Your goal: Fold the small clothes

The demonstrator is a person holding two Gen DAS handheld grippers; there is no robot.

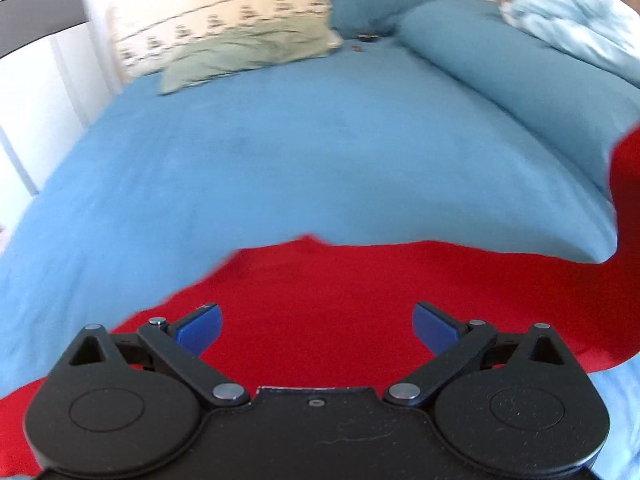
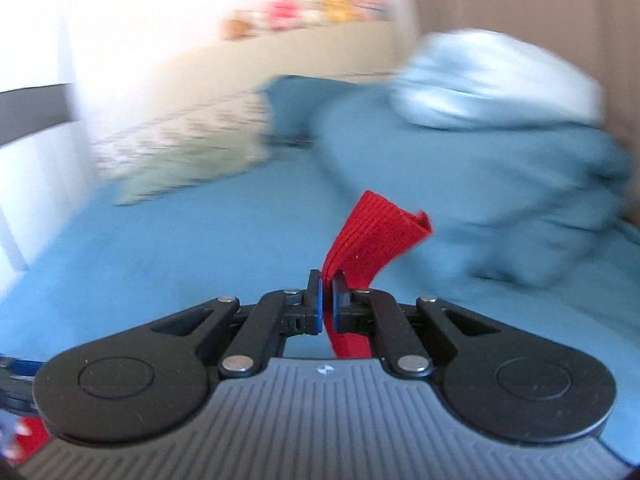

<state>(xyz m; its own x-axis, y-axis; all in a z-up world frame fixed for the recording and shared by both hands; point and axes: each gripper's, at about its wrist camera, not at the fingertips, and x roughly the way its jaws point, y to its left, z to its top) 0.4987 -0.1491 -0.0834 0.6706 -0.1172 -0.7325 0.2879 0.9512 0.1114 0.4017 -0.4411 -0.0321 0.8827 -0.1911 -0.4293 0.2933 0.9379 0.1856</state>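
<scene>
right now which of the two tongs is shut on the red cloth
The right tongs: they pinch the red cloth's ribbed edge. The left tongs stand wide open above it.

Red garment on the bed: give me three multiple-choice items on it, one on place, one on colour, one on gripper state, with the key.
1. Where does the red garment lie in the left wrist view?
A. On the blue bedsheet
B. On a wooden floor
C. Over a chair

2. What colour is the pillow at the far side of the bed?
A. Orange
B. Pale green
C. Black

3. How does the right gripper stand?
A. Wide open, empty
B. Shut on a ribbed red edge
C. Shut on a pillow

Key: A, red cloth spreads over the sheet; B, the pillow is pale green; B, the pads pinch red fabric.
</scene>
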